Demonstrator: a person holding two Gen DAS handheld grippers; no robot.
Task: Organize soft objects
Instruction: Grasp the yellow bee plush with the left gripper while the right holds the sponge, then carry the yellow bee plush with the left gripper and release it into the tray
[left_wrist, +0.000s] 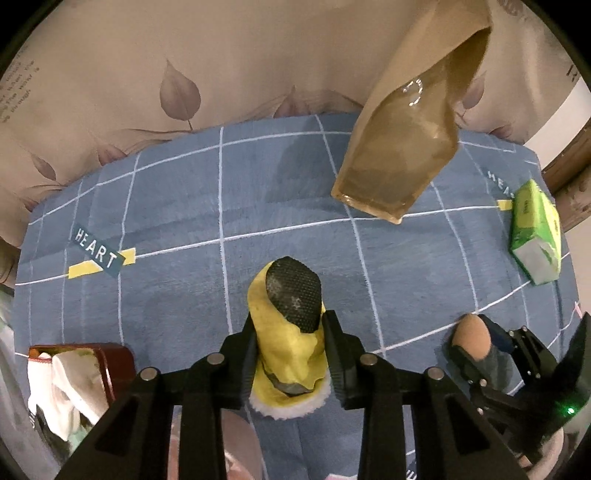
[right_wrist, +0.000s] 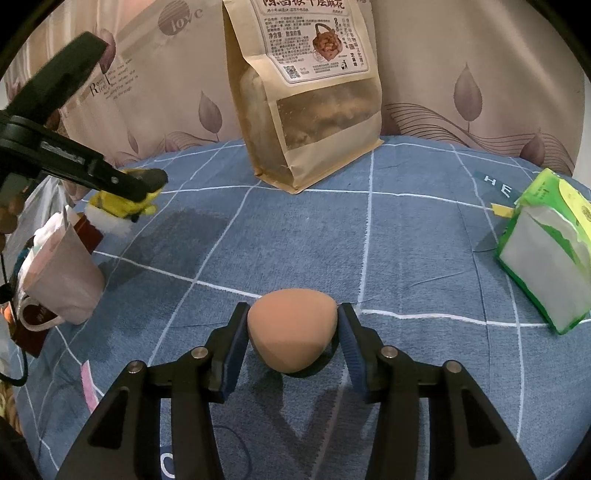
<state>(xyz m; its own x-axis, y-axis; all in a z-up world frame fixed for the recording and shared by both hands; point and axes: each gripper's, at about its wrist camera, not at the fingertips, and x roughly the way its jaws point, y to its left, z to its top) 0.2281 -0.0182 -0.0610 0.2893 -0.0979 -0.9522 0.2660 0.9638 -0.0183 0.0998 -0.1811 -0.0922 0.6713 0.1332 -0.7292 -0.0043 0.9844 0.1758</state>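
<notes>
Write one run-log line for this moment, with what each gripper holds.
left gripper: shut on yellow fleece slipper with black sole | right gripper: shut on tan egg-shaped makeup sponge | surface: blue grid-pattern cloth

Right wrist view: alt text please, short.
The right gripper clamps a tan egg-shaped makeup sponge over a blue grid-patterned cloth. Behind stands a brown paper snack bag; at left, the left gripper holds a yellow plush slipper.
</notes>
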